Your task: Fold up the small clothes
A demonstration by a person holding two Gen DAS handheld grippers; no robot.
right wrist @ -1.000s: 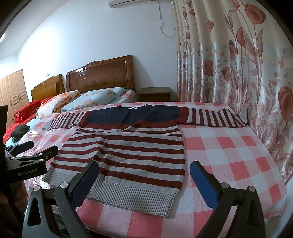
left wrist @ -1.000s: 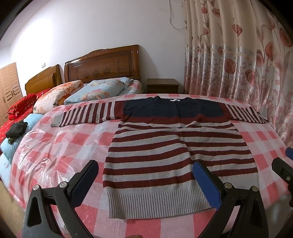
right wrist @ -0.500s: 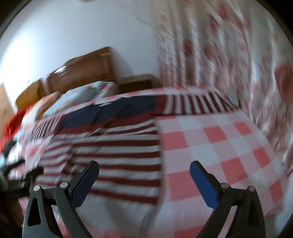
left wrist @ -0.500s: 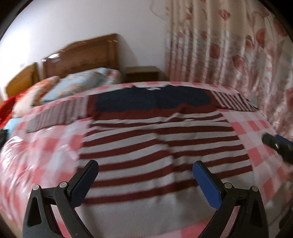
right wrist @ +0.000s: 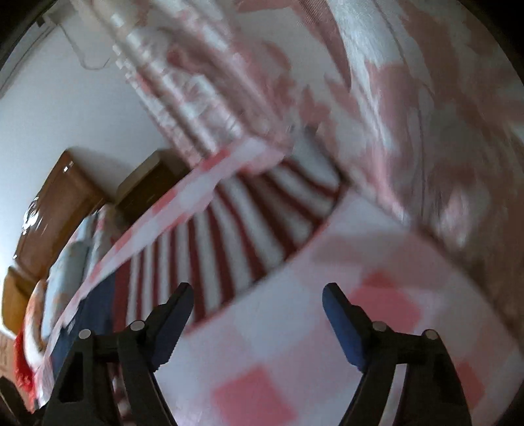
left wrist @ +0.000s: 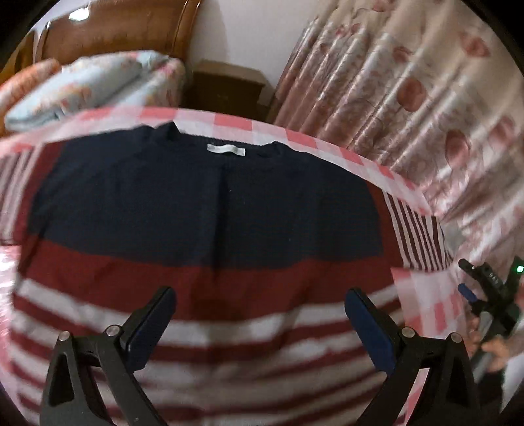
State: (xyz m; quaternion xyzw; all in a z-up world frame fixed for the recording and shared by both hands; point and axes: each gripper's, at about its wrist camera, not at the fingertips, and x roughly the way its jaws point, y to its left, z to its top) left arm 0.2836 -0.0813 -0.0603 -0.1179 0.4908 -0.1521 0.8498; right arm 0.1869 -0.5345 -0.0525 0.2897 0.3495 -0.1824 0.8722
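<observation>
Left wrist view shows the sweater point(left wrist: 209, 229) lying flat and spread out on the checked bedcover point(left wrist: 314, 137), with its neck at the far side. The body is dark blue at the top, then dark red, then red and pale stripes toward the near edge. One striped sleeve point(left wrist: 416, 232) reaches out to the right, toward the flowered curtain point(left wrist: 409, 85). The other sleeve goes off to the left edge of the picture and is only partly seen.

As I judge it, the folding is not yet begun: no part of the sweater is turned over on itself, and both sleeves lie stretched out. All folds are left to do, probably the sleeves first and then the body.

The left gripper point(left wrist: 258, 314) hangs over the striped middle of the sweater with its two blue-padded fingers wide apart and nothing between them. The right gripper point(right wrist: 258, 311) is tilted and points at the right sleeve point(right wrist: 249, 226), which lies just ahead of it near the edge of the bed; its fingers are also spread wide and empty. It is seen too at the right edge of the left wrist view point(left wrist: 484, 291), with a small green light on it.

For writing, there is a white label point(left wrist: 226, 150) sewn inside the neck, but its print is too small and blurred to read. Some pale letters seem to stand on the body of the right gripper, but I cannot read them with any certainty.

At the far left lie pillows point(left wrist: 91, 82) before a wooden headboard point(left wrist: 108, 29).
</observation>
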